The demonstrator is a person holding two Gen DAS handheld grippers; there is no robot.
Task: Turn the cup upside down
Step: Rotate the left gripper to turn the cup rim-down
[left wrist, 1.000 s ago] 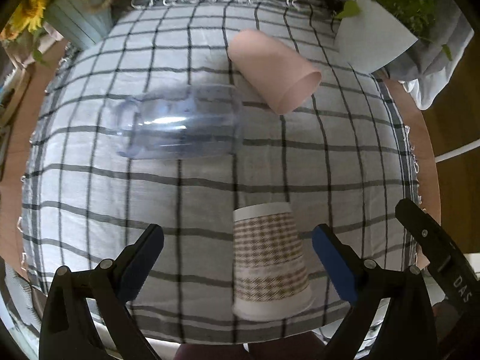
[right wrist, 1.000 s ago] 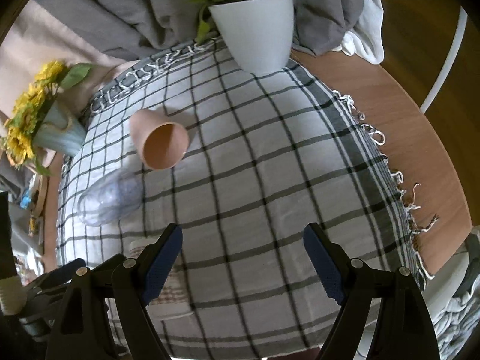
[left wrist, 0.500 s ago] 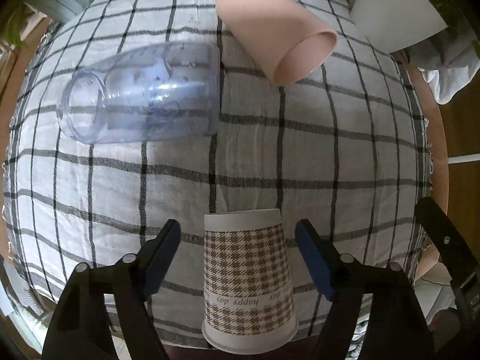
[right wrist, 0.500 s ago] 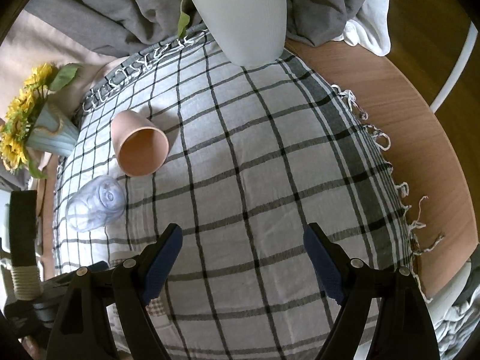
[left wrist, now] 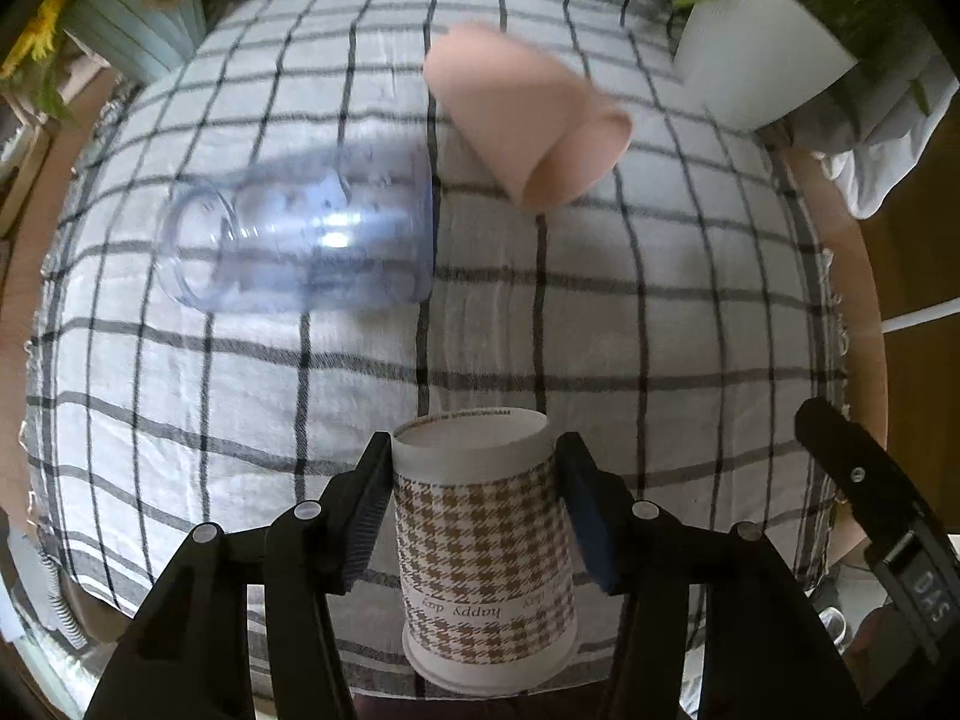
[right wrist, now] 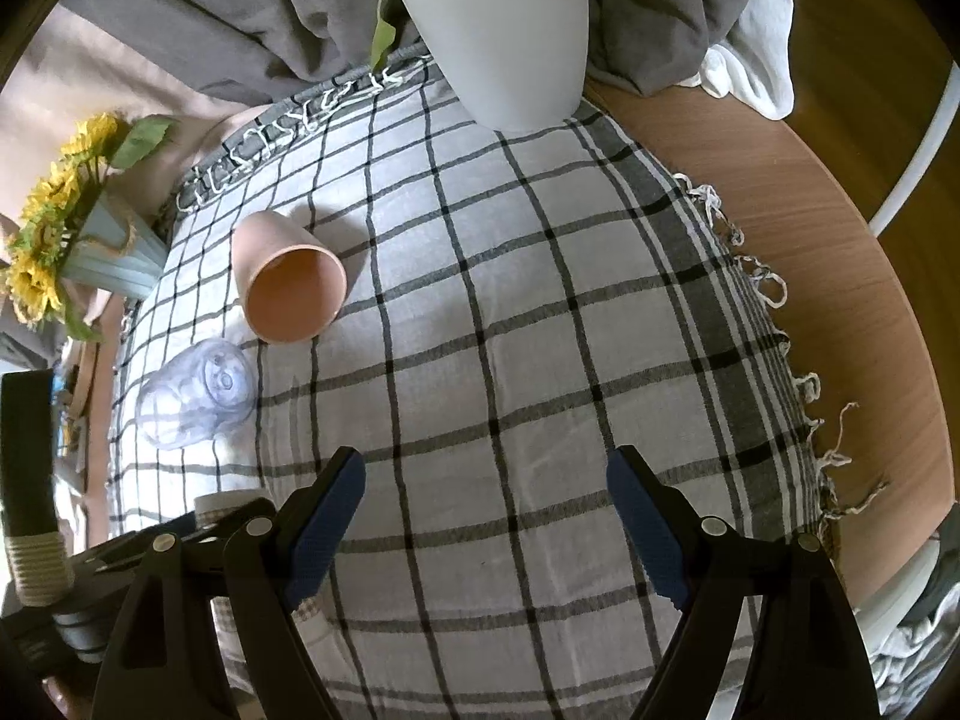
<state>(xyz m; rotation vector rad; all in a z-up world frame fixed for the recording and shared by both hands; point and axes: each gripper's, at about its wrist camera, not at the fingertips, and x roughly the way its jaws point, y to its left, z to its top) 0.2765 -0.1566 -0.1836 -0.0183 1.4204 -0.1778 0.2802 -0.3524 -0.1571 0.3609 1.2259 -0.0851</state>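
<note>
A: Which step is shown?
B: The grasp. The left tongs [left wrist: 471, 510] pinch the houndstooth paper cup [left wrist: 480, 546], which stands between their pads with its base up; the right tongs [right wrist: 489, 531] are spread, holding nothing.

A: What does the next move call for?
B: Probably a lift and a half-turn of the wrist.

A: And the surroundings?
B: A checked cloth [right wrist: 540, 330] covers the worktop; beyond the left tongs lie a clear tumbler [left wrist: 300, 234] and a pink cup [left wrist: 522, 120], both on their sides, with a white planter [right wrist: 504, 36] farther off.

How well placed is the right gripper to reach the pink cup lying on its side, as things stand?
Probably yes. The right gripper is open and holds nothing, and only bare checked cloth lies between it and the pink cup, whose mouth faces it.
</note>
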